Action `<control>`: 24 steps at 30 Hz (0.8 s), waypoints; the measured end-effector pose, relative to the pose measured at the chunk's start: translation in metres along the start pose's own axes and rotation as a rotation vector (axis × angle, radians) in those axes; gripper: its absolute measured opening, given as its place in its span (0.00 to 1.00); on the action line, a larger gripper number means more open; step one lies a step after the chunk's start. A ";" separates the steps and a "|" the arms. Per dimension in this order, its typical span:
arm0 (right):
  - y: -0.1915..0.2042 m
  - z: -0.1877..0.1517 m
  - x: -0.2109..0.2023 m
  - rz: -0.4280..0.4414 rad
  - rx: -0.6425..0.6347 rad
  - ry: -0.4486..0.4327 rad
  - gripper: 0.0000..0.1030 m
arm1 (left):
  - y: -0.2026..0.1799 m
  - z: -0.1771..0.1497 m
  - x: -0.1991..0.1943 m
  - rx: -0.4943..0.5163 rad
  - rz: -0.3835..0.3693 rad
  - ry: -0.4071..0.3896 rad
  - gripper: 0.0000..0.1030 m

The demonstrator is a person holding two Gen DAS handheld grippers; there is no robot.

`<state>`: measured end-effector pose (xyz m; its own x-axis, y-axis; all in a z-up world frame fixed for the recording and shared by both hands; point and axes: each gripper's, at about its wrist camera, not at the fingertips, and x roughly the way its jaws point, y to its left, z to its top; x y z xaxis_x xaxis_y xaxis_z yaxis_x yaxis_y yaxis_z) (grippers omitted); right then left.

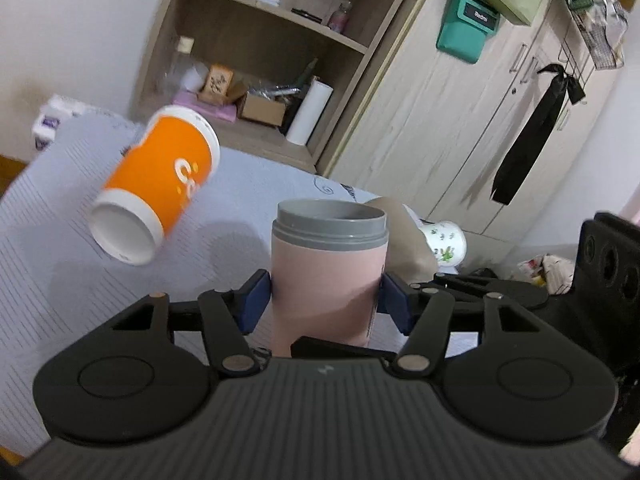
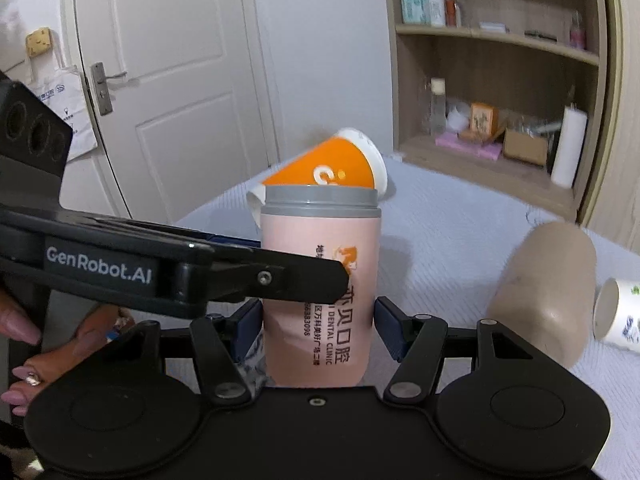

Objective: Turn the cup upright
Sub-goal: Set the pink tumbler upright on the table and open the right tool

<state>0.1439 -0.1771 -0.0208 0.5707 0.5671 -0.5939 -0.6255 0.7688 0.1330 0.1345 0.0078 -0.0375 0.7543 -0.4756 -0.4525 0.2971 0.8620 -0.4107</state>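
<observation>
A pink cup with a grey rim point(image 1: 328, 276) stands upright, mouth up, on the pale striped bed cover point(image 1: 60, 280). It also shows in the right wrist view point(image 2: 320, 280). My left gripper point(image 1: 326, 300) is shut on the pink cup, blue pads pressed to both sides. My right gripper point(image 2: 318, 324) sits around the same cup, pads at its sides with a small gap on the right; the left gripper's finger point(image 2: 240, 276) crosses in front. An orange paper cup point(image 1: 156, 188) lies on its side behind, also seen in the right wrist view point(image 2: 332, 164).
A tan cup point(image 2: 548, 288) and a white floral cup point(image 2: 620, 316) lie on their sides at the right. A wooden shelf unit point(image 1: 256, 64) and wardrobe point(image 1: 460, 112) stand behind the bed. A white door point(image 2: 168, 80) is at the left.
</observation>
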 end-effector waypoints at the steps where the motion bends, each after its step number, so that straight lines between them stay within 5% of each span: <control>1: -0.001 0.001 0.001 0.007 0.001 -0.002 0.65 | -0.001 0.001 -0.001 0.021 0.008 -0.003 0.58; 12: 0.016 0.000 0.011 -0.118 -0.141 -0.108 0.65 | -0.014 0.011 0.005 0.186 0.053 -0.017 0.58; 24: 0.005 0.000 0.034 -0.179 -0.134 -0.132 0.65 | -0.004 0.017 0.035 0.222 0.051 -0.020 0.58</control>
<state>0.1599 -0.1541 -0.0406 0.7380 0.4658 -0.4883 -0.5678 0.8196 -0.0763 0.1700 -0.0097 -0.0379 0.7825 -0.4287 -0.4517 0.3782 0.9034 -0.2022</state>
